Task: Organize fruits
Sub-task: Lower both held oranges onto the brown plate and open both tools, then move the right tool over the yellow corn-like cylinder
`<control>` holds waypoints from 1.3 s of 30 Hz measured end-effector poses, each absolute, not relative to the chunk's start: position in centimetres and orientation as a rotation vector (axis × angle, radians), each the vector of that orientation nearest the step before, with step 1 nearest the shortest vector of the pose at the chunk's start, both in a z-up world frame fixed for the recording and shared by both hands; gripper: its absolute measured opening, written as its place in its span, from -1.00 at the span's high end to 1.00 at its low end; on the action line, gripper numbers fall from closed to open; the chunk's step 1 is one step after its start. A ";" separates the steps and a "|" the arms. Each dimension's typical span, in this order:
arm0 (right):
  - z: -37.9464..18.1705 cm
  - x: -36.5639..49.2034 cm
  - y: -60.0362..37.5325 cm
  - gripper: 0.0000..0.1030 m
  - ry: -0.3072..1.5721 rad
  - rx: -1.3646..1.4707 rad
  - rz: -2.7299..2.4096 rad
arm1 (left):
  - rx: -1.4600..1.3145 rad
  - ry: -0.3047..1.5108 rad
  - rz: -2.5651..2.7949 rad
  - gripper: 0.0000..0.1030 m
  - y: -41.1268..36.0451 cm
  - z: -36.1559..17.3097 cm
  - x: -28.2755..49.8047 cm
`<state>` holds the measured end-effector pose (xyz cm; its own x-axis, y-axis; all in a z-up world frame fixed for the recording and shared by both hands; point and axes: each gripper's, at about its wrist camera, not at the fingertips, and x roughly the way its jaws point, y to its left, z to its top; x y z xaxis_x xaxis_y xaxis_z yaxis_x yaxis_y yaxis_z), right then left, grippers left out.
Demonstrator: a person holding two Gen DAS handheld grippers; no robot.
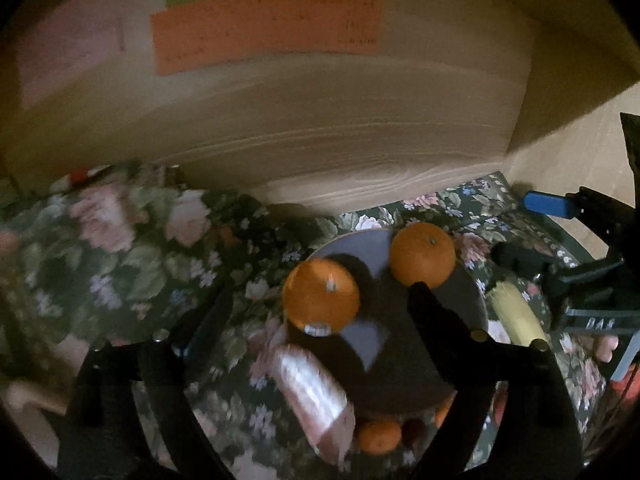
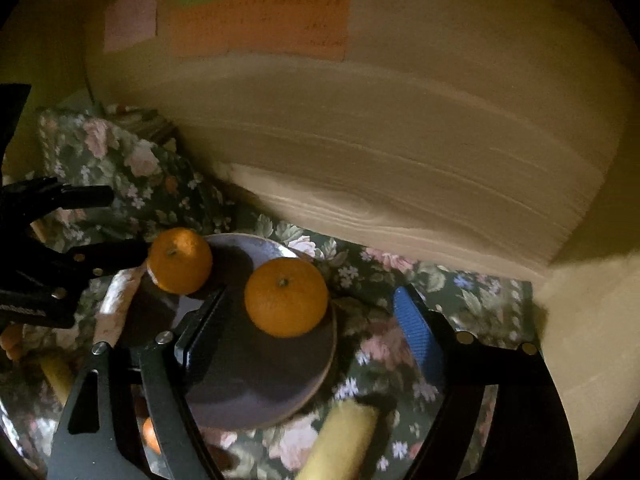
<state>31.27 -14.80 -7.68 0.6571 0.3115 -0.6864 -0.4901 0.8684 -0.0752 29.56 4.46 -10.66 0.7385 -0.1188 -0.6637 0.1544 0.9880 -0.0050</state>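
My left tool (image 1: 320, 308) points down and forward, and its two black fingers (image 1: 436, 316) are spread wide apart. My right tool (image 2: 316, 316) points the same way, and it is wide open too. One finger (image 2: 418, 330) on it has a blue pad. Neither tool grips anything. Both tools sit close, side by side.

surface: floral cloth (image 2: 380, 276) | on it: grey plate (image 2: 256, 396), banana (image 2: 340, 444), foil-wrapped roll (image 1: 312, 392)

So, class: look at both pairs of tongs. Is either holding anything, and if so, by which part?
Nothing is held. The left tongs and right tongs are open, with the oranges lying on the plate.
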 end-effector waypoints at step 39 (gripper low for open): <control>-15.7 25.9 -21.1 -0.09 0.942 -0.151 0.438 | 0.021 0.752 0.048 -0.99 2.5 -19.0 15.5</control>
<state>25.87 -21.08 -15.68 0.5082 0.2970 -0.8084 -0.4270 0.9020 0.0630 15.45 2.50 -18.99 0.7293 0.0514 -0.6823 -0.0362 0.9987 0.0365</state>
